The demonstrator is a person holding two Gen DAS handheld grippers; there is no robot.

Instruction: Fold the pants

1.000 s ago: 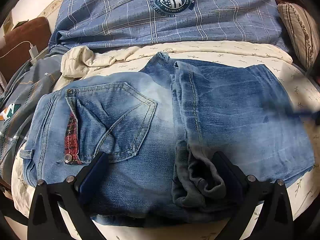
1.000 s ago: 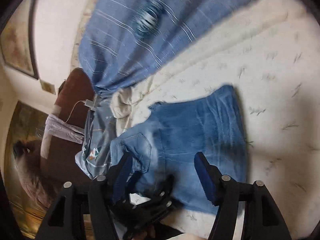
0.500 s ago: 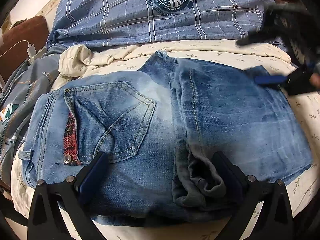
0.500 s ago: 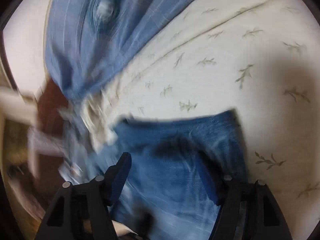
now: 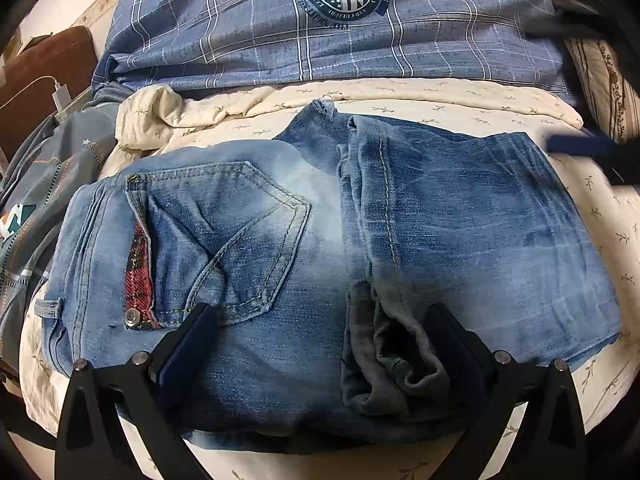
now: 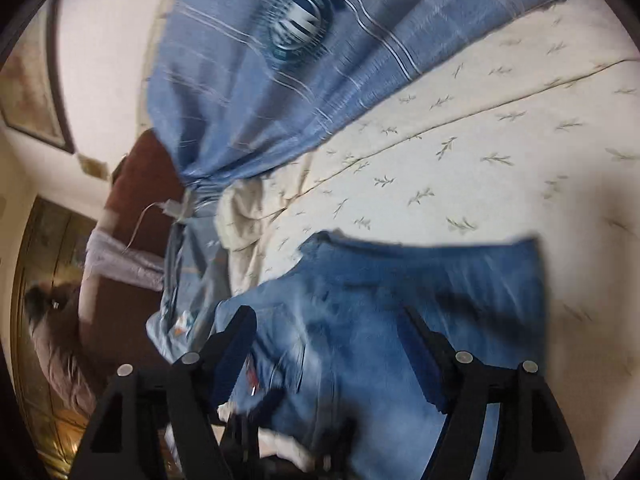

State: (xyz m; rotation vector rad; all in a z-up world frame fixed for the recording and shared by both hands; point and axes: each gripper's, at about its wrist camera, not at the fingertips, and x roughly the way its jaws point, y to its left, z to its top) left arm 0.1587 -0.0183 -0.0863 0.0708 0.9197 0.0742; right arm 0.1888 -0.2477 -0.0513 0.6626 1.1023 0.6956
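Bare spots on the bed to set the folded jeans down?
Free: cream bedspread right of the jeans, and a narrower strip between them and the blue plaid bedding. Crowded: left side, with rumpled cream fabric and grey printed cloth.

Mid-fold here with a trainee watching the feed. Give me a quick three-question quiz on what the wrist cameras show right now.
1. True or false: the jeans lie folded on the cream bedsheet.
2. What lies beyond the jeans at the head of the bed? A) a red towel B) a blue plaid duvet C) a laptop
3. Fill in: the back pocket shows a red plaid ____ at its opening.

Key: 1 true; 2 B; 3 lining.
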